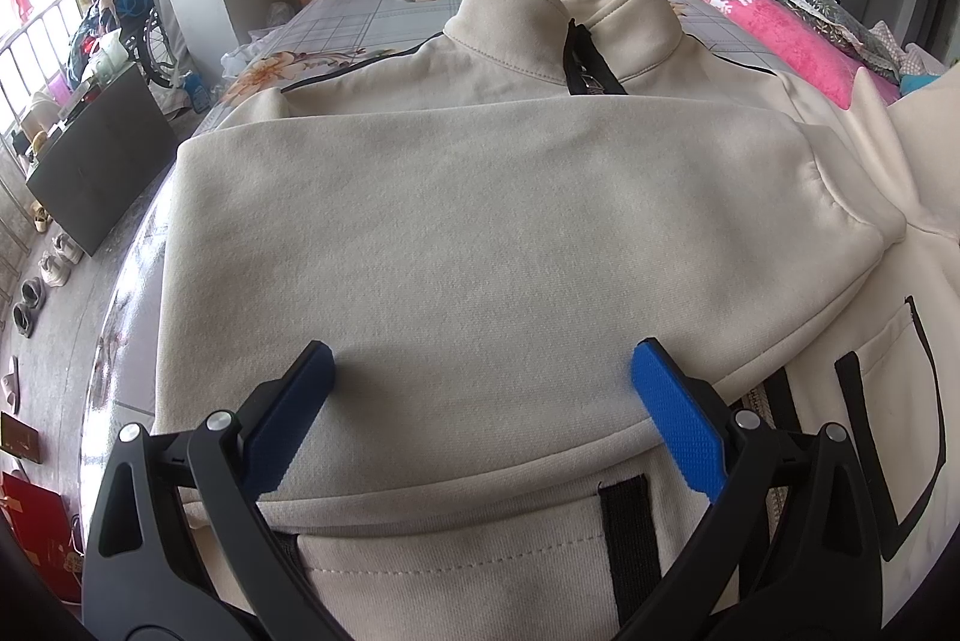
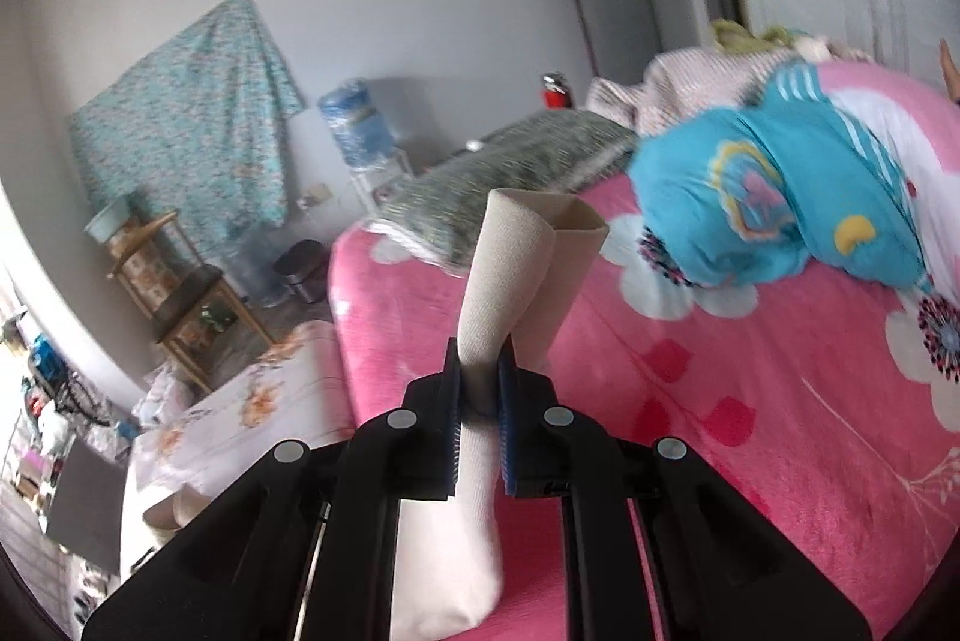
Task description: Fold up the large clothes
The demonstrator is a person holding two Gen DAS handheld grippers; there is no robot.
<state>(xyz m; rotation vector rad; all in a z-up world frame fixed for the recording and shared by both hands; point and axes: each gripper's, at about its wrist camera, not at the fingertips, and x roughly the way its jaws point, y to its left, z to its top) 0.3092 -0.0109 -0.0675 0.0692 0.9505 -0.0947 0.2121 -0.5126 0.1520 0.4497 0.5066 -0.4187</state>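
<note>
The left claw (image 1: 480, 359) hovers wide above the cream jacket (image 1: 480, 233) on the bed (image 1: 360, 17); the right claw (image 2: 480, 371) pinches its cuff (image 2: 516, 245).

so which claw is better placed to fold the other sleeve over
Right. The right claw is already shut on a cream sleeve cuff, lifted above the pink blanket. The left claw is open, holding nothing, over the sleeve already folded across the jacket.

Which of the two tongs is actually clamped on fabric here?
The right tongs: their blue pads are shut on a cream ribbed cuff. The left tongs stand wide open over the folded cream jacket, gripping nothing.
</note>
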